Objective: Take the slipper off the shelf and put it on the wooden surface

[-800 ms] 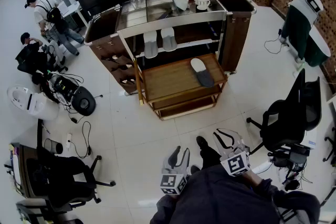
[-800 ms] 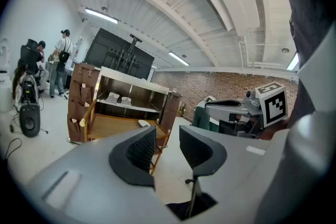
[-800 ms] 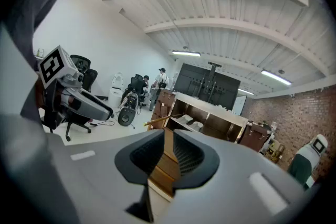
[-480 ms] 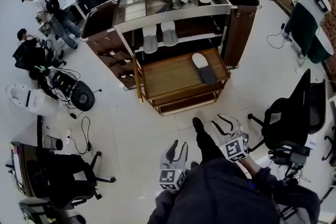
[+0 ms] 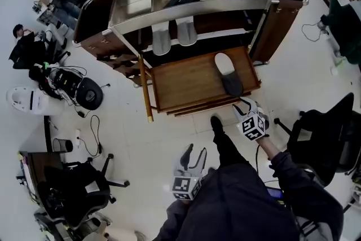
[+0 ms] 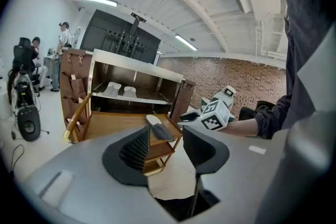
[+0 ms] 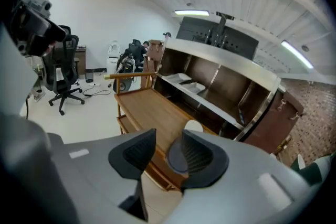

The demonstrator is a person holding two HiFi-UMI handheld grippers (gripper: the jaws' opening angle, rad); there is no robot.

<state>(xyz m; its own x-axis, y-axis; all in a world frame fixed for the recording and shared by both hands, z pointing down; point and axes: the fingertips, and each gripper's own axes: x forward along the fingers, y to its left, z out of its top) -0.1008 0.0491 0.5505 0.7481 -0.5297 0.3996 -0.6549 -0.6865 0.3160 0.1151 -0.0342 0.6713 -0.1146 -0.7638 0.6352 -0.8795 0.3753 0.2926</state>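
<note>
Wooden surface (image 5: 186, 82) with one slipper (image 5: 228, 73) — white floor (image 5: 169, 138) (left gripper (image 5: 194, 150), right gripper (image 5: 245, 105): fingers apart, empty)

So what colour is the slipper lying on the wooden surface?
The slipper is white and dark grey; head view.

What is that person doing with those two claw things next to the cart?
A person holds a gripper in each hand. One slipper already lies on the wooden surface, and two more slippers sit on the shelf behind it. The right gripper is close to the lying slipper, jaws apart, gripping nothing. The left gripper hangs further back over the floor, open and empty.
</note>
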